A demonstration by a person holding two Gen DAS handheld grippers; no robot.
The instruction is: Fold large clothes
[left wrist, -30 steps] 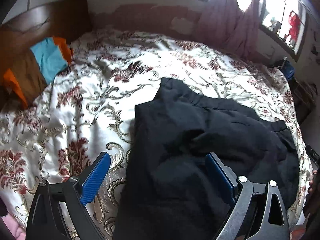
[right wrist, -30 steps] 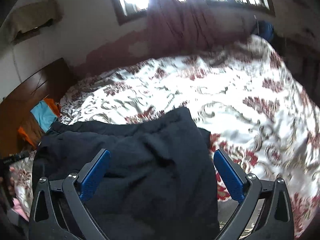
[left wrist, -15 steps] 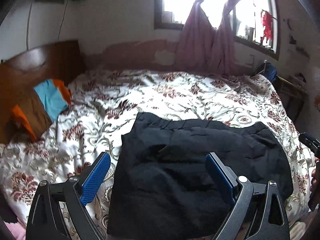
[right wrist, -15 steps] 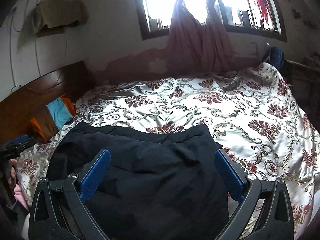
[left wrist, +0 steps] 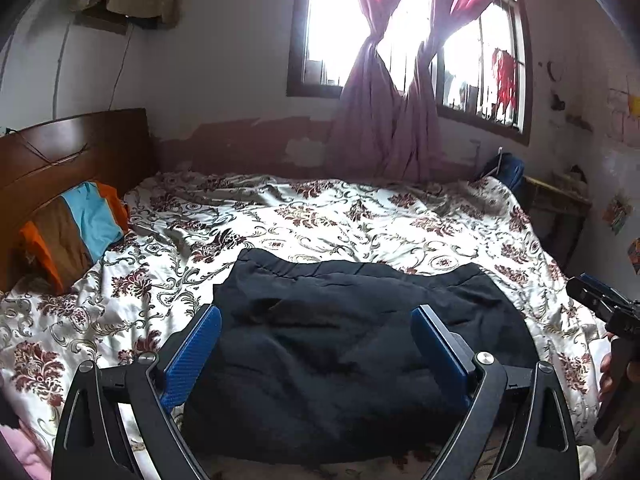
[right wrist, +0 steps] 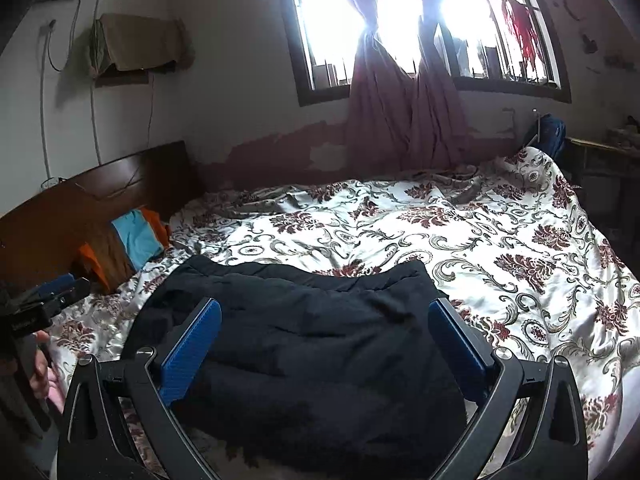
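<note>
A bed (left wrist: 360, 216) with a floral cover fills the room. A folded black garment (left wrist: 352, 344) lies on its near edge. Left claw (left wrist: 316, 352) and right claw (right wrist: 324, 344) hover above it, both spread wide, empty.

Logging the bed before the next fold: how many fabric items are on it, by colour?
Black: 1, the folded black garment
Floral white-and-maroon: 1, the bedspread
Orange, brown and blue striped: 1, the pillow
Total: 3
</note>
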